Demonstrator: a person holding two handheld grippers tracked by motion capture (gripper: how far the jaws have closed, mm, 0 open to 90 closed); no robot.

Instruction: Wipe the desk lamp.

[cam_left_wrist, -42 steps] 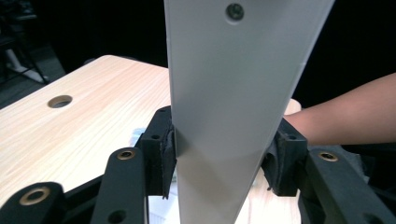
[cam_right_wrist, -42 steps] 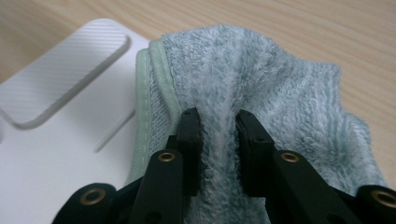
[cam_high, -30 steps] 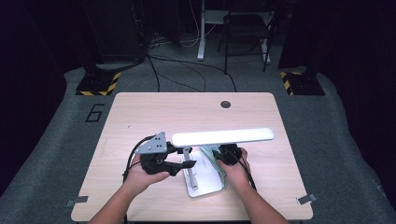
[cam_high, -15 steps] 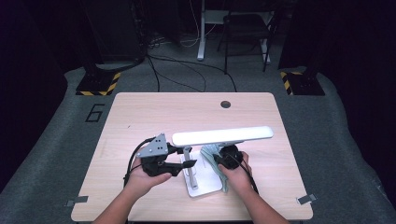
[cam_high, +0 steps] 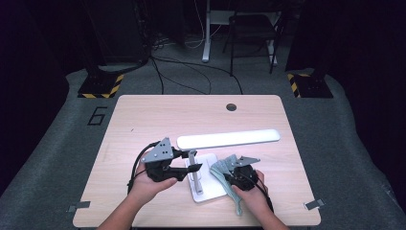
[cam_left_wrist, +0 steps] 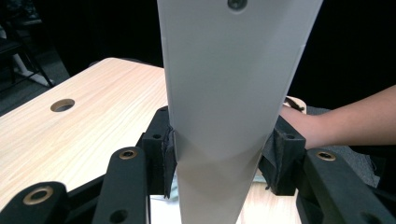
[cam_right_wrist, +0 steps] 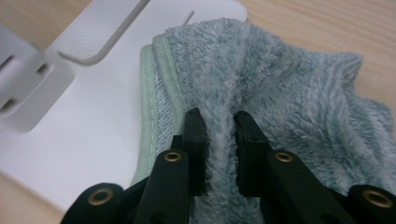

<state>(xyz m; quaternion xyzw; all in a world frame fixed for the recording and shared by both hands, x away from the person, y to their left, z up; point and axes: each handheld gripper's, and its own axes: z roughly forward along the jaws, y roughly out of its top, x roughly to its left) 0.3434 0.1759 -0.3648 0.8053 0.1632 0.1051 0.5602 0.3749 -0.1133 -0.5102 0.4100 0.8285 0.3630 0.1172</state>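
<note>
The left tool [cam_high: 191,168] is clamped on the upright post [cam_left_wrist: 224,116] of a white desk lamp [cam_high: 229,138] — its pads press both sides of the post. The lamp's flat base [cam_high: 203,189] sits on the desk [cam_high: 143,115] toward 6 o'clock. The right tool [cam_right_wrist: 219,123] pinches a fold of a grey-green fleecy cloth [cam_right_wrist: 289,93] — it lies over the base's 3 o'clock edge.
</note>
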